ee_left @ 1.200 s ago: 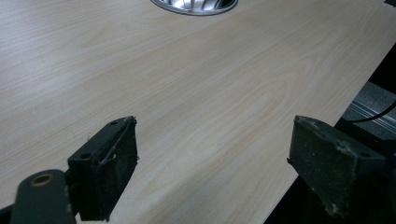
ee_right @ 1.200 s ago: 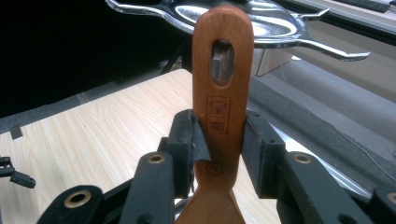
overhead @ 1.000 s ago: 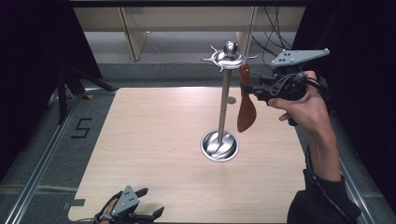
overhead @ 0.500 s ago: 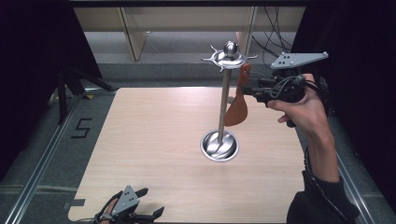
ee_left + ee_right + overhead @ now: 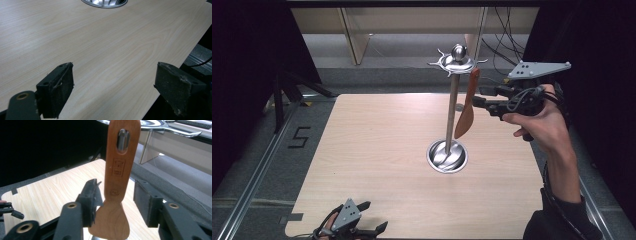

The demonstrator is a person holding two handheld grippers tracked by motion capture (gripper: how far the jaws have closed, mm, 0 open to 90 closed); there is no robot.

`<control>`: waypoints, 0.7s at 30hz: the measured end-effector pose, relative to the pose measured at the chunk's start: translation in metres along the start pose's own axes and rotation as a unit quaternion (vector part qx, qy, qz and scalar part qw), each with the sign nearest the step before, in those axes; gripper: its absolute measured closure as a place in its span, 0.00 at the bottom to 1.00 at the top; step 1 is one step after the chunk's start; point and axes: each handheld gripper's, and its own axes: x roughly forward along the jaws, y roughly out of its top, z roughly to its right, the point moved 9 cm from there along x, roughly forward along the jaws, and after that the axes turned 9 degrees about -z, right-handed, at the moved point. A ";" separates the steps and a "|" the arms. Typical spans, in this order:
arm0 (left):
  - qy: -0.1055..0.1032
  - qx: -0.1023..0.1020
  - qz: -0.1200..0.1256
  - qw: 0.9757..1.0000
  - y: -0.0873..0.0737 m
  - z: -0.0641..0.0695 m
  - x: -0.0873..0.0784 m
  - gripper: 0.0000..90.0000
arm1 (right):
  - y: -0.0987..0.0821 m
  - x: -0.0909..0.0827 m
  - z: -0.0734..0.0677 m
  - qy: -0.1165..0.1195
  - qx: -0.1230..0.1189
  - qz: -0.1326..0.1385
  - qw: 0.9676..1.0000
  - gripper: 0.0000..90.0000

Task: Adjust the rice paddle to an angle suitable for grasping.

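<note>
A wooden spatula (image 5: pixel 466 111) hangs by the slot in its handle from a hook on the metal stand (image 5: pixel 452 100), its blade tilted toward the pole. My right gripper (image 5: pixel 479 99) is open just to the right of the handle. In the right gripper view the spatula (image 5: pixel 117 170) hangs between the spread jaws of that gripper (image 5: pixel 117 189), and neither pad touches it. My left gripper (image 5: pixel 373 217) rests open at the table's near left edge, and in its own view this gripper (image 5: pixel 115 85) has nothing between its jaws.
The stand's round steel base (image 5: pixel 447 156) sits right of the middle of the wooden table (image 5: pixel 377 145). Its top ring (image 5: pixel 457 62) carries several hooks. Shelving and cables lie beyond the far edge; dark floor flanks both sides.
The spatula has swung from right of the pole in toward it and now hangs from the hook. The right gripper's jaws have come off the handle. The left gripper has not moved.
</note>
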 end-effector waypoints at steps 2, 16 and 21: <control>0.000 0.000 -0.001 1.000 0.000 0.000 0.000 0.16 | -0.001 -0.001 -0.002 -0.004 -0.003 0.003 1.000 0.53; 0.003 0.002 -0.006 1.000 -0.001 -0.001 0.000 0.17 | -0.023 -0.002 0.000 -0.022 0.015 0.007 1.000 0.43; 0.004 0.001 -0.005 1.000 -0.001 -0.001 -0.001 0.16 | -0.030 -0.001 0.000 -0.025 0.026 0.013 0.999 0.42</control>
